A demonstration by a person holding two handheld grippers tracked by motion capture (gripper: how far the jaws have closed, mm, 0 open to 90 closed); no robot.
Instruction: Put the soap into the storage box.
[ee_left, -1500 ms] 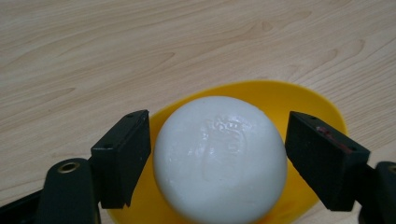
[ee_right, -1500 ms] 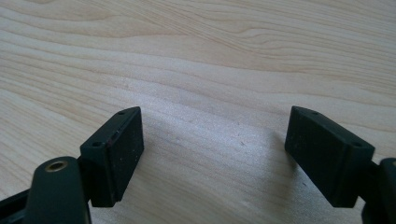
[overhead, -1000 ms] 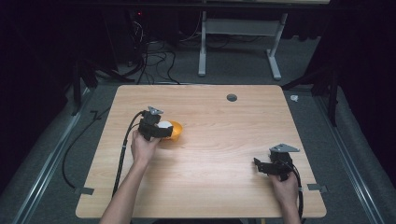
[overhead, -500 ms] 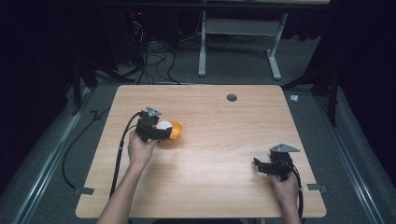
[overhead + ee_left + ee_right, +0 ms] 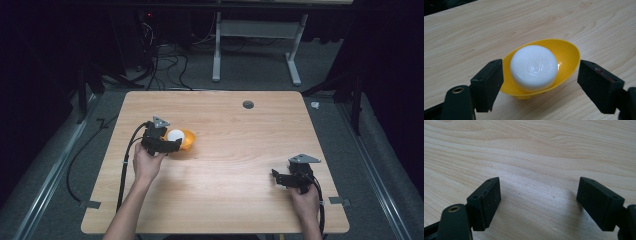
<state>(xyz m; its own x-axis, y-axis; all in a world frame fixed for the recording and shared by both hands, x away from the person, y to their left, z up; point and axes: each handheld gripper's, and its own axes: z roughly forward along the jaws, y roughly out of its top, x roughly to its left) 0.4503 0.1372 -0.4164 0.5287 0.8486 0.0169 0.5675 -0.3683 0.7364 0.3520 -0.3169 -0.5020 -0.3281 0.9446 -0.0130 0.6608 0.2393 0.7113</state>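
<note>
Left gripper view: claw point(image 5: 540, 82) spread wide around yellow bowl point(image 5: 567, 53) holding white ball point(image 5: 534, 67), near the desk's left edge; closing squarely on the rim should avoid tipping.

Overhead light brightens the table point(image 5: 235, 170), surroundings stay dark; close views sharp, soft shadows.

A lab or test room is suggested rather than a home. A plain light wooden table point(image 5: 240, 150) with a round cable hole point(image 5: 248, 104) is set on grey carpet, flanked by metal floor rails point(image 5: 45, 175). Black curtains are hung around it, bundled black cables point(image 5: 160, 60) are trailed behind, and a white metal desk frame point(image 5: 255, 45) is seen beyond.
</note>
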